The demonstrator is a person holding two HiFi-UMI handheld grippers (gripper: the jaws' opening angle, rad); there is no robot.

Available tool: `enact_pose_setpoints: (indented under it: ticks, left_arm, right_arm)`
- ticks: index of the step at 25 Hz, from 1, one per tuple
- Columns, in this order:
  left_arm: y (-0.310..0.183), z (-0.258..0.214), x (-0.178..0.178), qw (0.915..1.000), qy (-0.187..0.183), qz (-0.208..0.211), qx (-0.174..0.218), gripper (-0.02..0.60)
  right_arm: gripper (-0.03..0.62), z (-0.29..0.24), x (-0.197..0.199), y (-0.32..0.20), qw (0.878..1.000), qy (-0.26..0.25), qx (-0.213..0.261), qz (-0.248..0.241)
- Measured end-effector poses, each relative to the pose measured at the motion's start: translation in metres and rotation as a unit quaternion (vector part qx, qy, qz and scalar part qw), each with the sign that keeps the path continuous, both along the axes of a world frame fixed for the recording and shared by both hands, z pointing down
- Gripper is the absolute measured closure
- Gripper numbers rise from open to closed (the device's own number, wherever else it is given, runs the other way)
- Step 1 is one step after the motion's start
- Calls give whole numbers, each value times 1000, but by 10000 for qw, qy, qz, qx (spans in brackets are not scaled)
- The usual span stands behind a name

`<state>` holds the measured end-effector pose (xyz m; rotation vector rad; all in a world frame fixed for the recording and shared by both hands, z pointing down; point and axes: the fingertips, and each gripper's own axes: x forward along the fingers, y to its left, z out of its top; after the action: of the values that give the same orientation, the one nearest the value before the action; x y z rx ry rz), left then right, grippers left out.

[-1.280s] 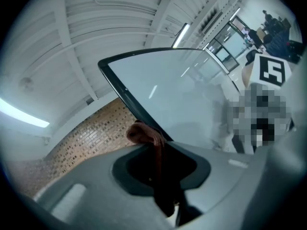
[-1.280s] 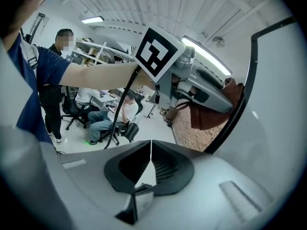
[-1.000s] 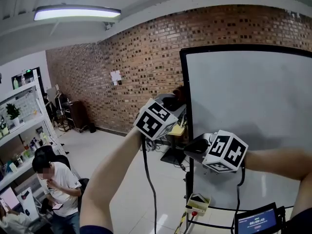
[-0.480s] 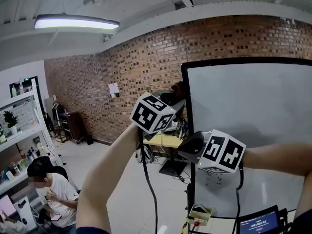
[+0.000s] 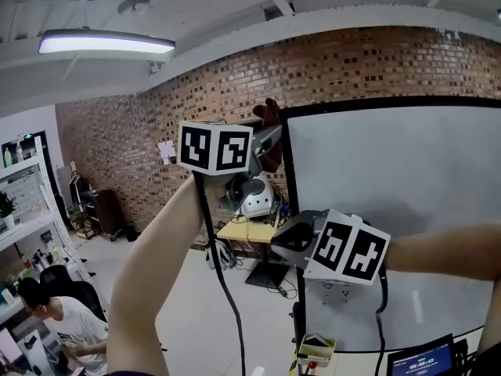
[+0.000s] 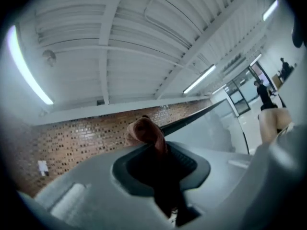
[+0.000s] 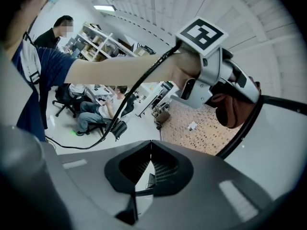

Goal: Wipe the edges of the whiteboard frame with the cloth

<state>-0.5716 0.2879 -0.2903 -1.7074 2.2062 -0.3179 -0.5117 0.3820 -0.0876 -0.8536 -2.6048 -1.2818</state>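
The left gripper [image 5: 264, 141], clamped on the brown cloth [image 5: 272, 116], has risen to the whiteboard frame's [image 5: 286, 186] top corner, eleven o'clock of the closed, empty right gripper [image 5: 283, 241] — wiping can likely start.

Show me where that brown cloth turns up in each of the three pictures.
Head view: the cloth is upper centre, at the board's top left corner.
Left gripper view: centre, pinched in the left tongs.
Right gripper view: upper right, bunched at the tip of the left tongs.
Shared landmark: the black whiteboard frame, right beside the cloth in all three.
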Motion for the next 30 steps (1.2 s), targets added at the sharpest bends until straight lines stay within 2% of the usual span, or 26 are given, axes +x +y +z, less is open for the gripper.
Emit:
enact_pose_setpoints:
  ticks: [3,5,6,8,11,14,15,16,19,23,25,30]
  left_arm:
    - [2,-8,0,9963,-674,-458,-272,506]
    - [2,-19,3,9878,-1315,-702,-447,506]
    - [-1,-21,6,9807,-1689,-764,-628,506]
    - [-7,-20,10,9586,-2455,-865,-1158,506]
    - [-13,-17,10,9145,-3373,-1027,-1986,506]
    - [-20,-20,8,8688,-4024,-1177,-2635,506]
    - [-21,-20,9,8572,-4144,-1195,-2813,506]
    - [-22,-20,9,8491,-4206,-1199,-2960,506]
    - [-22,-22,12,8367,-4251,-1200,-3239,508]
    - [-27,-20,18,8155,-4437,-1229,-3507,508]
    - [-34,-19,26,8132,-4488,-1151,-3521,508]
    - [-57,-19,49,8137,-4515,-974,-3531,508]
  right_arm:
    - [583,1,12,-2,9999,-36,104,-36]
    - [585,0,18,-7,9998,-52,175,-13]
    - [585,-1,20,-11,9998,-58,211,2]
    - [585,2,23,-16,9995,-36,302,12]
    - [584,11,28,-23,9989,32,475,-1]
    - [584,19,34,-32,9985,54,539,3]
    - [584,20,37,-34,9983,36,576,-2]
    - [585,21,39,-36,9981,17,619,-4]
    - [584,28,46,-43,9978,49,658,32]
    - [585,35,53,-58,9981,72,605,105]
    - [584,31,55,-66,9984,26,543,162]
    - [585,29,62,-82,9985,-50,481,270]
